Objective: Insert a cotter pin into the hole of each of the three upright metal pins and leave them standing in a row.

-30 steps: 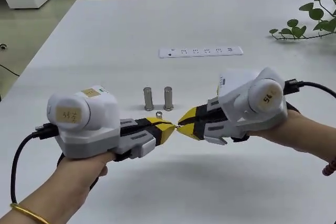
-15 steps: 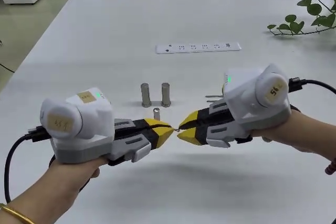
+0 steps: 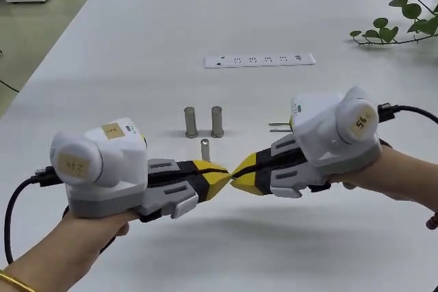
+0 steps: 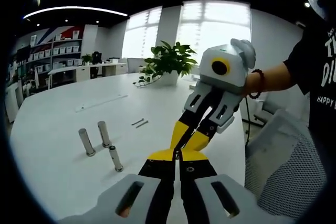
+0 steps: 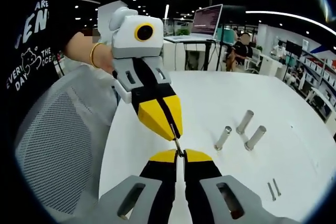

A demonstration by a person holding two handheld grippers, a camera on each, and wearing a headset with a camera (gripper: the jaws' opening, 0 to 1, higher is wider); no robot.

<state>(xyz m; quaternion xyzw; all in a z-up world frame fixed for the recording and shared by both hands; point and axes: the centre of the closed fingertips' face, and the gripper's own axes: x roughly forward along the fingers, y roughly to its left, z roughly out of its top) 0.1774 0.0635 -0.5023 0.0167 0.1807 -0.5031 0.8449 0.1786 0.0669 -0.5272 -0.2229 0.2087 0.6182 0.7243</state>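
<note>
Three metal pins stand upright on the desk, and as far as I can judge none carries a cotter pin yet, though their holes are too small for me to make out. A pair of metal pins stands side by side, and the third metal pin stands just in front of the gap between them, nearer to me, so the row itself is not formed. Two spare cotter pins lie flat on the desk to the right of the pair, well short of the power strip. Both my tools are raised over the near desk, tip to tip. The right hand-held gripper has its jaws drawn together on a thin cotter pin, which runs up from its tips in the right gripper view. The left hand-held gripper is also closed, its tip against the far end of that cotter pin, and I cannot tell whether it grips it too. I read this as the very start of the job: one cotter pin is being sorted out between the tools, and all three insertions and the lining-up are left to do.
</note>
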